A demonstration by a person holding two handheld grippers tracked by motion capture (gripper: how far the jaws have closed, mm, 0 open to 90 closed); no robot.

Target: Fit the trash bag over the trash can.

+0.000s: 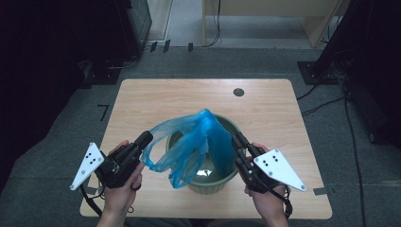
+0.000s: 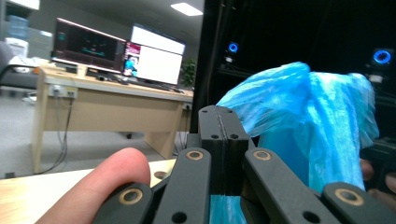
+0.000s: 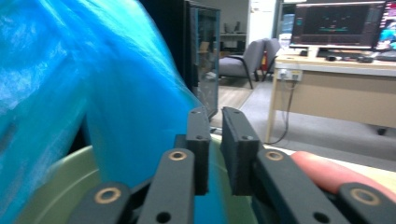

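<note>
- Green bin (image 1: 222, 182) stands on the wooden table (image 1: 142, 99), toward the person's edge; every place below is given relative to this bin.
- Blue plastic bag (image 1: 198, 142) (thin and see-through) is stretched over the bin's mouth, peaking above the far rim and sagging down over the near left side.
- Left gripper (image 1: 144, 138) sits just left of the bin, held in the person's left hand (image 1: 124, 182). In the left gripper view its jaws are pressed together with bag film (image 2: 308, 121) bunched beside and below them; whether film is caught between them cannot be told.
- Right gripper (image 1: 238, 138) is at the bin's right rim, held in the right hand (image 1: 267, 201). In the right gripper view its jaws stand slightly apart, with the bag (image 3: 93, 93) against the left jaw.
</note>
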